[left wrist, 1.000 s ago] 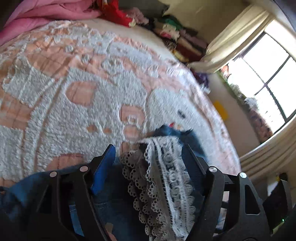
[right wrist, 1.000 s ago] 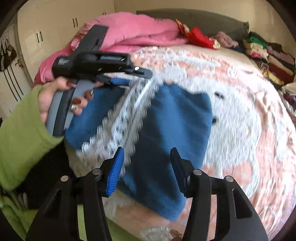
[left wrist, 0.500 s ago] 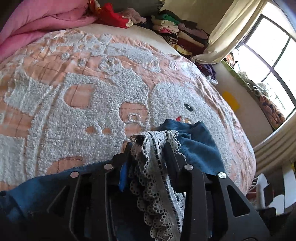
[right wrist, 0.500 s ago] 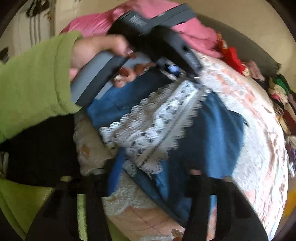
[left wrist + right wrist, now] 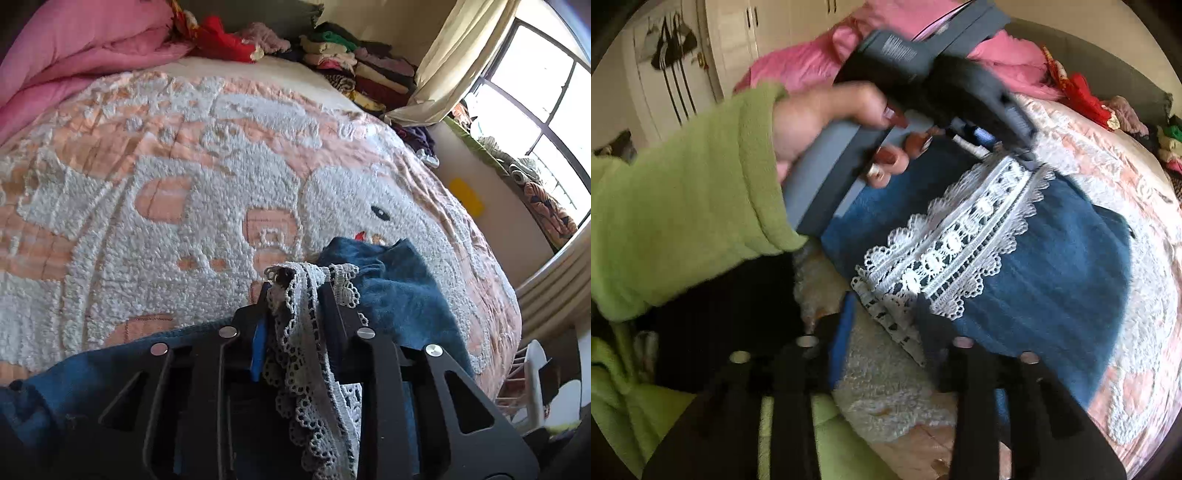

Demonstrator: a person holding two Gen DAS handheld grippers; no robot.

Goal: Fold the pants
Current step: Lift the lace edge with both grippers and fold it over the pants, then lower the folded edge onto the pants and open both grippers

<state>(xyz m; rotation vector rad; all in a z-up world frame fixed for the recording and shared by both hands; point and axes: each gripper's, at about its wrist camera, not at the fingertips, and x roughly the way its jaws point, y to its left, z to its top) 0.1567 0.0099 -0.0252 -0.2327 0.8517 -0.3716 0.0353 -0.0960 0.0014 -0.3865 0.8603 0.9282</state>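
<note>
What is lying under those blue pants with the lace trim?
Under the blue pants lies a peach and white fuzzy bedspread, visible all around them. Its cartoon face pattern runs beneath the fabric; the part directly below is covered, so anything there cannot be seen.

right claw (image 5: pixel 882 314): opening, lace hem between jaws | pants (image 5: pixel 1052 266): blue, on bedspread (image 5: pixel 1137 177)

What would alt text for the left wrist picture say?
The left claw is closing on the white lace trim of blue pants, which lie on a pink and white bedspread. Folded clothes and a window are behind.
</note>
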